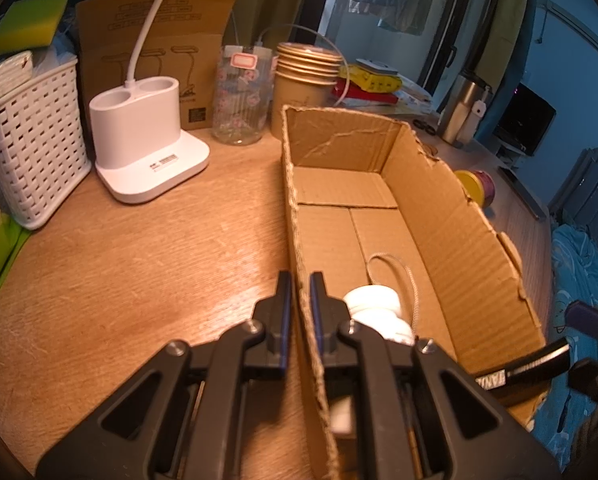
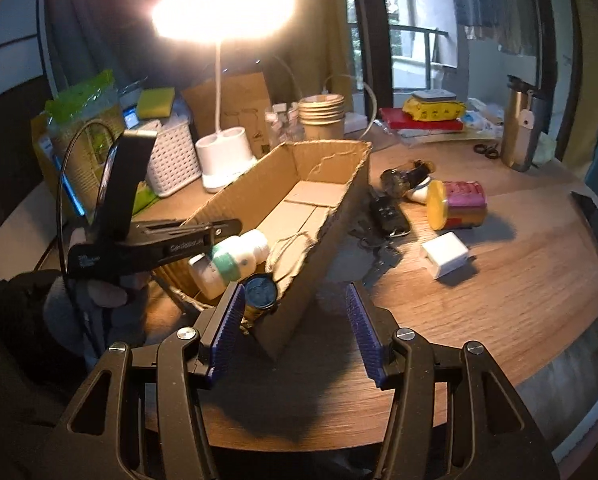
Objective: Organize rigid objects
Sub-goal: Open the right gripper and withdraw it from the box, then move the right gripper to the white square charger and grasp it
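Note:
An open cardboard box lies lengthwise on the wooden desk. My left gripper is shut on its near left wall, one finger outside and one inside. Beside the inner finger lie a white bottle and a looped cord. In the right wrist view the same box holds a white bottle with a green band and a dark round tin, with the left gripper clamped on the far wall. My right gripper hovers open before the box's near corner, nothing between its pads.
Right of the box lie a yellow-lidded pink can, a white charger cube, a black remote, keys and a phone. A white lamp base, white basket, glass jar and stacked paper cups stand behind.

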`<action>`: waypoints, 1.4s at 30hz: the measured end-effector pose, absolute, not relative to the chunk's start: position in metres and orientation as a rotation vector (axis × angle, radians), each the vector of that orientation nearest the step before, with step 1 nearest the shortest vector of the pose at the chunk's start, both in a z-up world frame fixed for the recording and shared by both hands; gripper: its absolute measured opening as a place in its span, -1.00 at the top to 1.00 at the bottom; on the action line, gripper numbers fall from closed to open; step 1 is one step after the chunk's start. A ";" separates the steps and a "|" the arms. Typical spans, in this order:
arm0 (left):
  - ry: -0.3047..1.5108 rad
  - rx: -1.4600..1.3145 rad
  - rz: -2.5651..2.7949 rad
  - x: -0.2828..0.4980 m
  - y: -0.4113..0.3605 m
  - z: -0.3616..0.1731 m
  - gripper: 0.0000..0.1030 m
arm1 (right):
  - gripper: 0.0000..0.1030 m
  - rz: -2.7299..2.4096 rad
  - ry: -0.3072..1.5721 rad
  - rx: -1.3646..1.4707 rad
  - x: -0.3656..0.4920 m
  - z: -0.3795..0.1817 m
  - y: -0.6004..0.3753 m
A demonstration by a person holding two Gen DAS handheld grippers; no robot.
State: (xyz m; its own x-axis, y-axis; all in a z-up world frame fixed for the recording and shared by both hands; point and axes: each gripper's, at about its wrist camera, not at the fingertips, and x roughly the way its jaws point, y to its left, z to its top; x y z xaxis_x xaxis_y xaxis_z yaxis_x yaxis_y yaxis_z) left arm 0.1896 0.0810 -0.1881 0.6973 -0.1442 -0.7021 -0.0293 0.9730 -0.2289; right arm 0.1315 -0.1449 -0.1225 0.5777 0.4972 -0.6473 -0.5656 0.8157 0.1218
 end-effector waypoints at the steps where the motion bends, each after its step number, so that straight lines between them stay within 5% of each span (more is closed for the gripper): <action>1: 0.799 -0.230 -0.065 0.190 0.081 -0.188 0.80 | -0.08 0.610 0.724 -0.097 0.134 -0.122 -0.147; 42: 0.801 -0.236 -0.062 0.190 0.080 -0.189 0.80 | -0.19 0.263 0.754 -0.115 0.251 -0.161 -0.194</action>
